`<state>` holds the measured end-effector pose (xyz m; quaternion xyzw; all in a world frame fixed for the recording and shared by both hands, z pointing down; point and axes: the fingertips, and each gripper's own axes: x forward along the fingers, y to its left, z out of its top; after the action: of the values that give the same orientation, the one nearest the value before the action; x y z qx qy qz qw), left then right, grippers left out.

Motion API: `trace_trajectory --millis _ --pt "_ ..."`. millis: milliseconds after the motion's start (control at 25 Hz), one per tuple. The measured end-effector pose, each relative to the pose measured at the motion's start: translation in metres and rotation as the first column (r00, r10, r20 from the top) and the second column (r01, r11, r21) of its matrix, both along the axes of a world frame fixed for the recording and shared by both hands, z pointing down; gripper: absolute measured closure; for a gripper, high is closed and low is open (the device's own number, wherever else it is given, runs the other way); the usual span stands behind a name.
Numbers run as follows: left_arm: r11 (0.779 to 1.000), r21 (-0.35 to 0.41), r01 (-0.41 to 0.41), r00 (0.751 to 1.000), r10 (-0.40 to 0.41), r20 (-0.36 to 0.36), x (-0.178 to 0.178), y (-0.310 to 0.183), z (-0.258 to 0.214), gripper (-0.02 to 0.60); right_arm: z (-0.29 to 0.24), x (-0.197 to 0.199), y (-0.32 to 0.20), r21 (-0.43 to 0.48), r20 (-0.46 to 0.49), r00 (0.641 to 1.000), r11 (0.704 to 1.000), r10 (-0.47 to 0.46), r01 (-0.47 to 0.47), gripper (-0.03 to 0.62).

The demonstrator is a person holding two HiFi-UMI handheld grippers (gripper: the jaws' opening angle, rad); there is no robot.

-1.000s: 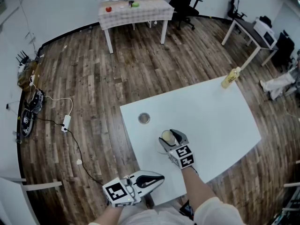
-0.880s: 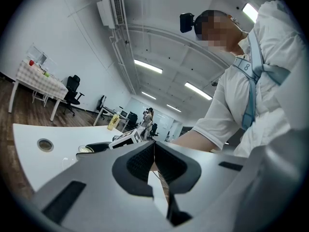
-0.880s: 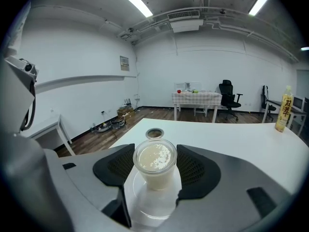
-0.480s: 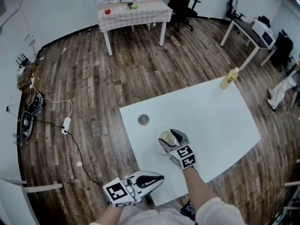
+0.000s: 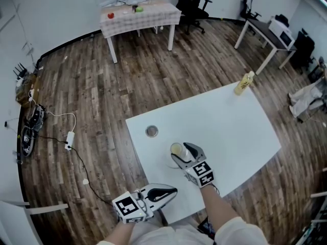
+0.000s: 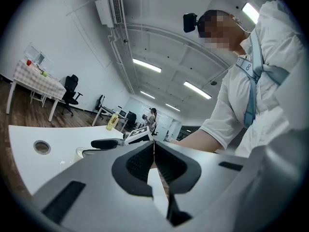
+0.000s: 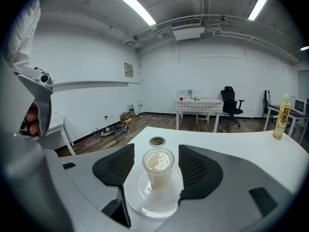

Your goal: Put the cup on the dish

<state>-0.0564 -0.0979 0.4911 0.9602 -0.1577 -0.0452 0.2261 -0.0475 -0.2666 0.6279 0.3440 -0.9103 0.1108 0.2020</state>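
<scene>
- Right gripper [image 7: 155,154] is standing wide, its pads sitting either side of the small clear cup with a pale creamy filling [image 7: 158,170] and showing a gap on both sides, so it is gripping nothing.
- Cup is standing upright, long axis vertical, on the middle of the round clear glass dish [image 7: 153,203], which is lying flat on the white tabletop [image 5: 230,121].
- Key relation: cup is sitting straight ahead of the right gripper, between its jaws and just in from the tips; the gripper is pointing somewhat downward at it.
- Judging from this, the placing is looking done, and any retreat is needing a straight pull back along the jaw line so neither pad clips the cup wall.
- Left gripper [image 6: 153,146] is showing its jaws pressed together with nothing between them, pointing level off the near tabletop edge [image 5: 163,193], well apart from the cup; the right is the nearer one by far.
- Hidden: in the head view the right gripper [image 5: 186,154] is covering most of the dish, with only the cup rim [image 5: 177,149] showing.
- Cup base contact with the dish is looking flat, but glare is making it hard to confirm.
- Also around: a round metal-ringed hole [image 5: 152,131] beyond the cup and a yellow bottle [image 5: 243,83] at the far corner, both well apart.
</scene>
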Motion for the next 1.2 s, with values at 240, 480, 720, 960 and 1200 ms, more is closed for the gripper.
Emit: trace_trajectory --millis 240,480,720,960,1200 --pt "1.000 0.010 -0.012 1.000 0.012 -0.002 0.008 -0.002 -0.002 0.578 -0.009 0.003 0.017 0.016 0.008 1.000 1.000 -0.018 0.018 0.306" --pt "1.000 0.012 -0.017 1.000 0.016 0.002 0.014 -0.001 -0.002 0.578 -0.028 0.009 0.031 0.056 0.033 0.999 0.998 -0.021 0.019 0.382" --pt "0.999 0.014 -0.032 0.999 0.032 0.010 0.021 0.004 0.001 0.578 -0.043 0.020 0.045 0.104 0.046 0.999 0.995 -0.012 0.007 0.525" --pt "0.999 0.017 -0.039 0.999 0.038 0.011 0.027 0.005 0.000 0.578 -0.051 0.028 0.057 0.104 0.049 0.999 0.995 -0.011 0.006 0.557" --pt "0.999 0.020 -0.032 0.999 0.031 0.018 0.029 0.004 -0.001 0.578 -0.065 0.034 0.068 0.132 0.065 0.998 0.991 -0.017 0.008 0.562"
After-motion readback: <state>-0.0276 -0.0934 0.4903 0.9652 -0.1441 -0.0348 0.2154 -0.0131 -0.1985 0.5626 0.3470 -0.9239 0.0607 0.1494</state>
